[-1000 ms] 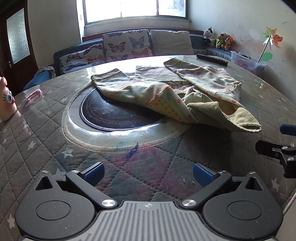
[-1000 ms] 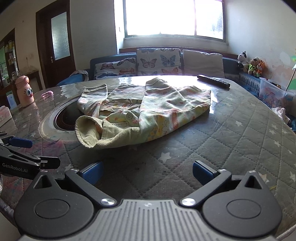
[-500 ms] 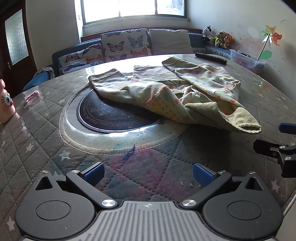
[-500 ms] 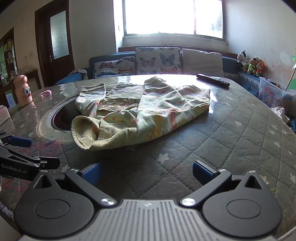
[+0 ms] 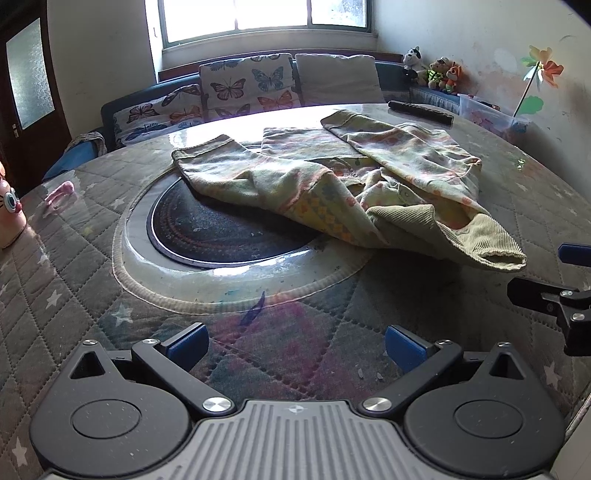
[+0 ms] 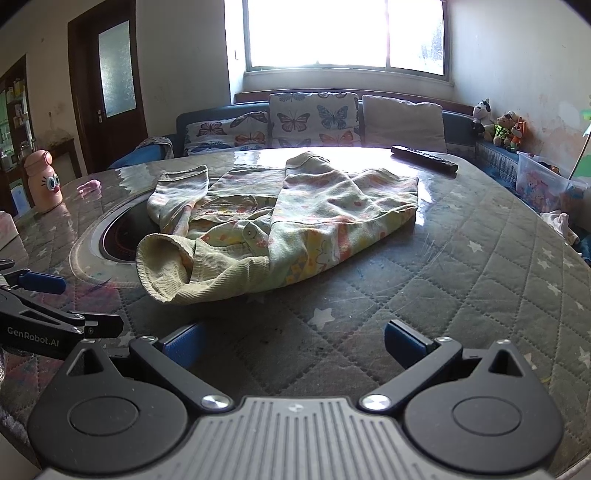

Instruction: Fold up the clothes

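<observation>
Quilted desk (image 6: pixel 480 266) bore one jacket (image 6: pixel 295 229), sleeves crossed inward, folding partly done; left gripper (image 5: pixel 293 341) and right gripper (image 6: pixel 293 339) fingers spread, empty.

bright window (image 6: pixel 345 35), butterfly-cushioned sofa (image 6: pixel 310 122), dark wooden door (image 6: pixel 110 92)

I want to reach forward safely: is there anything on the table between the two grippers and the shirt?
Nothing visible stands in the way. Between the left gripper and the shirt lies only the quilted table cover and the dark round inset. Before the right gripper is bare cover up to the shirt's collar. Both jaws are open.
</observation>
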Tool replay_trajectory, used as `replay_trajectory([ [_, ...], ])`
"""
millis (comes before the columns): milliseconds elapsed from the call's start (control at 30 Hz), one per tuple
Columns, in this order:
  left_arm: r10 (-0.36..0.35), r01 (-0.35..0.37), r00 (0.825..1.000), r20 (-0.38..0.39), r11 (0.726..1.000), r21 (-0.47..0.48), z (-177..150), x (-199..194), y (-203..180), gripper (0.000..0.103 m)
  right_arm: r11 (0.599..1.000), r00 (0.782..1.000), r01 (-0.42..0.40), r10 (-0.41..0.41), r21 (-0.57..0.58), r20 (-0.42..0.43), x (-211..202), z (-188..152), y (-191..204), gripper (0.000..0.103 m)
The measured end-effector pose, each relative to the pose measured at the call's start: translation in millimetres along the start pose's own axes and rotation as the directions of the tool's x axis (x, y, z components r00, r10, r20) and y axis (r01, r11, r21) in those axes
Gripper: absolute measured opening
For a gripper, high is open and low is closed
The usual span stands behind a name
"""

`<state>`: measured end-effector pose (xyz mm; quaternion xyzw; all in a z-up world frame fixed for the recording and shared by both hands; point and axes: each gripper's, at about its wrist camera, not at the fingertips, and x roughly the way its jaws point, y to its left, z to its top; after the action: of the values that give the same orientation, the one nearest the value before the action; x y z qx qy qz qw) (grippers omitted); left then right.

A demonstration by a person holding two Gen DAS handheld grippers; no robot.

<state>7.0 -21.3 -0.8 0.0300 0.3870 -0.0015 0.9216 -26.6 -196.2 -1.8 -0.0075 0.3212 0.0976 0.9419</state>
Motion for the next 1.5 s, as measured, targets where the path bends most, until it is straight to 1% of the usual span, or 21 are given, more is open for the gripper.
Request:
replay_trajectory([
  [667,0.001,-0.001,1.000,-0.011,1.000,0.001,13.0,12.5,3.8,0.103,1.000,1.000,0.021,-0.021,-0.006,-0.018,5.4,6.7,-9.4,0.103],
  [800,0.009,-0.009,1.000,-0.007,1.000,0.000,20.5,15.2,7.4,0.103,1.000,1.000,0.026,-0.026,0.001,-0.009,2.0,13.4,-16.9,0.103],
  [1000,0.025,-0.025,0.999,0.024,1.000,0.008,36.8,14.1,12.8,0.103,0.999,0.999,0.040,-0.040,-0.007,0.026,-3.9,30.3,-28.3,0.103],
  [1100,0.034,-0.034,0.999,0.038,0.999,0.011,47.8,15.7,15.1,0.103,0.999,0.999,0.044,-0.043,-0.014,0.028,1.2,39.2,-31.2,0.103],
  [1200,0.035,-0.036,0.998,0.048,0.999,0.008,58.4,18.5,16.9,0.103,0.998,0.999,0.045,-0.044,-0.041,0.023,14.9,50.1,-30.1,0.103],
  [1333,0.030,-0.031,0.998,0.059,0.999,0.010,74.4,23.9,15.4,0.103,0.998,1.000,0.027,-0.026,-0.060,0.013,32.6,62.0,-27.5,0.103],
  [1400,0.024,-0.025,0.998,0.066,1.000,0.013,83.7,28.6,14.2,0.103,0.997,1.000,0.021,-0.021,-0.075,0.003,41.9,67.0,-25.4,0.103],
  [1500,0.036,-0.038,0.997,0.070,0.999,0.029,97.2,39.7,9.6,0.103,0.994,1.000,0.015,-0.016,-0.106,-0.010,55.9,71.9,-18.9,0.103],
])
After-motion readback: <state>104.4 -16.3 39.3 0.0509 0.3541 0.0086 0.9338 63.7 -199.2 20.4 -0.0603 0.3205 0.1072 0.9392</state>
